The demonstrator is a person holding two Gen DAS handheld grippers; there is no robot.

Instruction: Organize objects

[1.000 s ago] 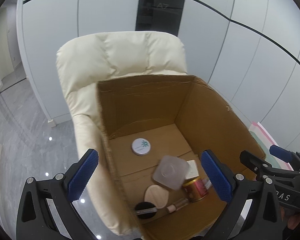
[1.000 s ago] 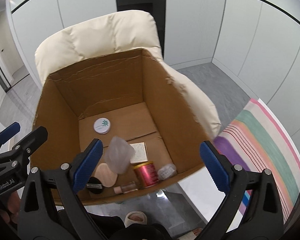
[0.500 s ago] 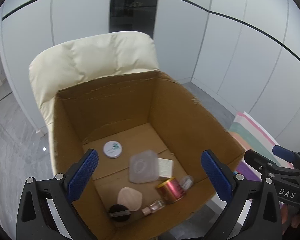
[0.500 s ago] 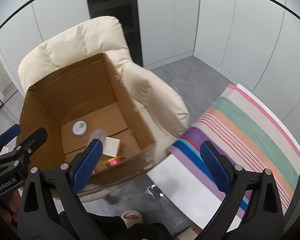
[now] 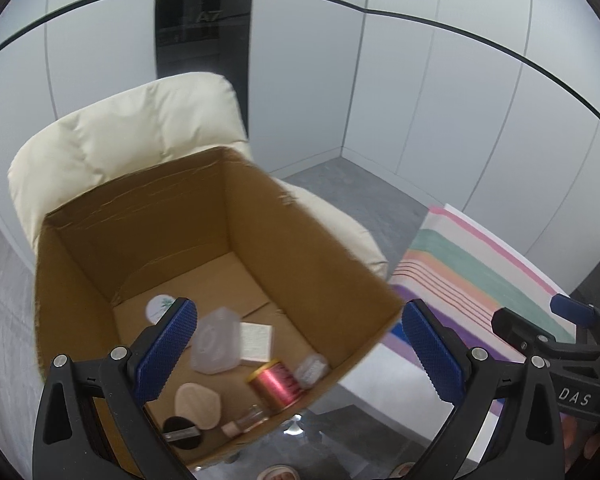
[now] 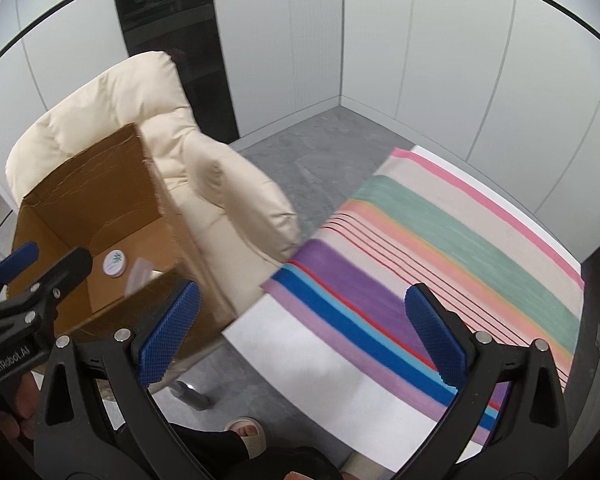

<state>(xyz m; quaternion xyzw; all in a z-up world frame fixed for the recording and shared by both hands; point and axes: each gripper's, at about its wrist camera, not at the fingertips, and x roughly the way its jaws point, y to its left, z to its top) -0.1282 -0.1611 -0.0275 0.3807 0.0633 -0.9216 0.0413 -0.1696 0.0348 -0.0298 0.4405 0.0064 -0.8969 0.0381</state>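
Both views have swung to the right since the earlier frames: the cardboard box (image 5: 204, 264) now sits lower left and the striped cloth (image 6: 440, 248) fills the right wrist view. At left, the left hand-held gripper (image 5: 296, 356) hangs above the box with its blue pads spread wide, holding and touching nothing. The box rests on a cream armchair (image 5: 124, 136). On the box floor, from left to right, lie a round white tin (image 5: 159, 307), a black round puff (image 5: 180, 432), a beige sponge (image 5: 198, 404), a clear plastic case (image 5: 216, 344), a white card (image 5: 256, 342), a small glass bottle (image 5: 246, 420), a pink can (image 5: 276, 386) and a crumpled clear wrapper (image 5: 311, 368). The right hand-held gripper (image 6: 300, 336) has just been opening further; its pads stand fully spread with nothing between them, over the cloth's near edge.
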